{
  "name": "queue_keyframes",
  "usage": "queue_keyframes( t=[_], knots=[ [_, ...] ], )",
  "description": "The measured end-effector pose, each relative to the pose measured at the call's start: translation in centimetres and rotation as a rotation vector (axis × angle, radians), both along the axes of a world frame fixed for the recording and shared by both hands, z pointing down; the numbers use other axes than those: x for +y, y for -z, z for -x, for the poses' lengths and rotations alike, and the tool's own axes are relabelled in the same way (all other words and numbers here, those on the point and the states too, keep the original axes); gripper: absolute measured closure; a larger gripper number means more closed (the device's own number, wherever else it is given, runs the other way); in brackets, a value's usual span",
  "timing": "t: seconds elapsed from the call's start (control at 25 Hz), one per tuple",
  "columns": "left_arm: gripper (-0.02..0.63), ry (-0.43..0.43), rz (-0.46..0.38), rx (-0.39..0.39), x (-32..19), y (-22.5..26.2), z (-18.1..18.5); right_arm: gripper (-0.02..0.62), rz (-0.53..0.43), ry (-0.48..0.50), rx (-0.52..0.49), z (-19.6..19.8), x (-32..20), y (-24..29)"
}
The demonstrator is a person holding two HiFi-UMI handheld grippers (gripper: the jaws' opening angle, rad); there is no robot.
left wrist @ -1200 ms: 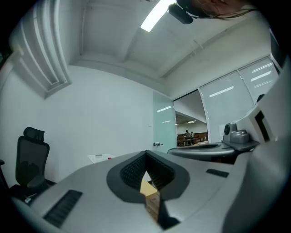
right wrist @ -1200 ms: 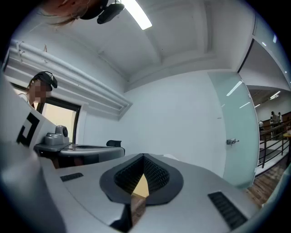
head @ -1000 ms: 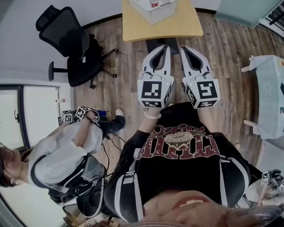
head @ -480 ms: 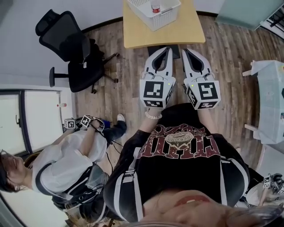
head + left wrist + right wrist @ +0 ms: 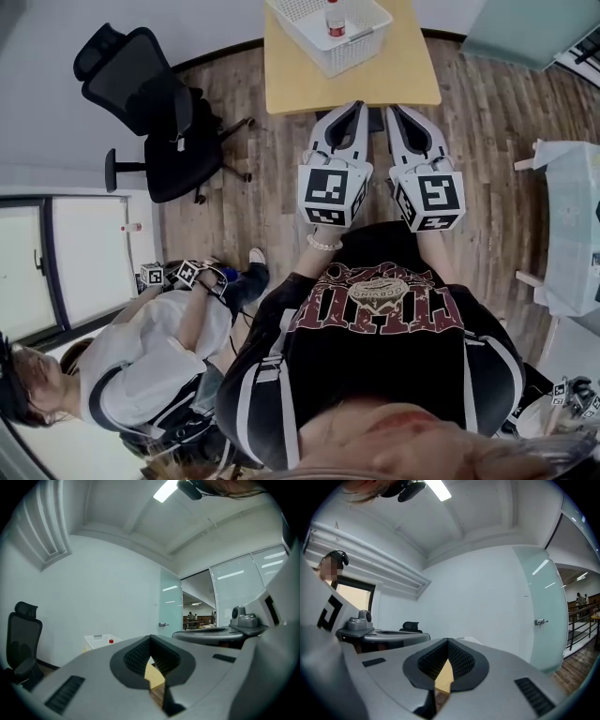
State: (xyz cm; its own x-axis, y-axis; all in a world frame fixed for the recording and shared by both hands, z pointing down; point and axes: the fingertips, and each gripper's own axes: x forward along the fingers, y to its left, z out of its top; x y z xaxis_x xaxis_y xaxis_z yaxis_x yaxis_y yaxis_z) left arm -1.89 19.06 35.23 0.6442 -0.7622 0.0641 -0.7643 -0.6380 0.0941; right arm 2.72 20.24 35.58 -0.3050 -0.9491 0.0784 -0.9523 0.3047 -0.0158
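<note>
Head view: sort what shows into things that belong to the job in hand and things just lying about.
Job in hand: left gripper and right gripper, both shut and empty; wooden table; white basket; bottle inside it.
Lying about: black office chair; second person holding marker cubes; pale side table.

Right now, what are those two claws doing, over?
Shut, empty: left claw, right claw. Nearest: basket with bottle on table ahead. Chair off left.
</note>
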Motion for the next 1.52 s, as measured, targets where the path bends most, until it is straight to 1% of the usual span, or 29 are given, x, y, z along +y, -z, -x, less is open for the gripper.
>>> queue_keyframes(
  t=[0.56,0.96,1.28,1.52],
  knots=[
    [0.56,-0.052,0.023,0.006,-7.4,-0.4,1.2,0.578,0.023,-0.034,0.01,1.5,-7.1,-0.2],
    [0.56,-0.097,0.027,0.005,-12.5,-0.9,3.3,0.578,0.02,-0.067,0.004,3.9,-12.4,-0.6],
    [0.56,-0.116,0.05,-0.006,-15.5,-1.9,5.2,0.578,0.03,-0.092,0.005,5.7,-15.5,-1.2],
    [0.56,-0.118,0.061,-0.001,-16.6,-2.0,5.7,0.578,0.041,-0.098,0.02,6.1,-16.7,-1.3]
  ],
)
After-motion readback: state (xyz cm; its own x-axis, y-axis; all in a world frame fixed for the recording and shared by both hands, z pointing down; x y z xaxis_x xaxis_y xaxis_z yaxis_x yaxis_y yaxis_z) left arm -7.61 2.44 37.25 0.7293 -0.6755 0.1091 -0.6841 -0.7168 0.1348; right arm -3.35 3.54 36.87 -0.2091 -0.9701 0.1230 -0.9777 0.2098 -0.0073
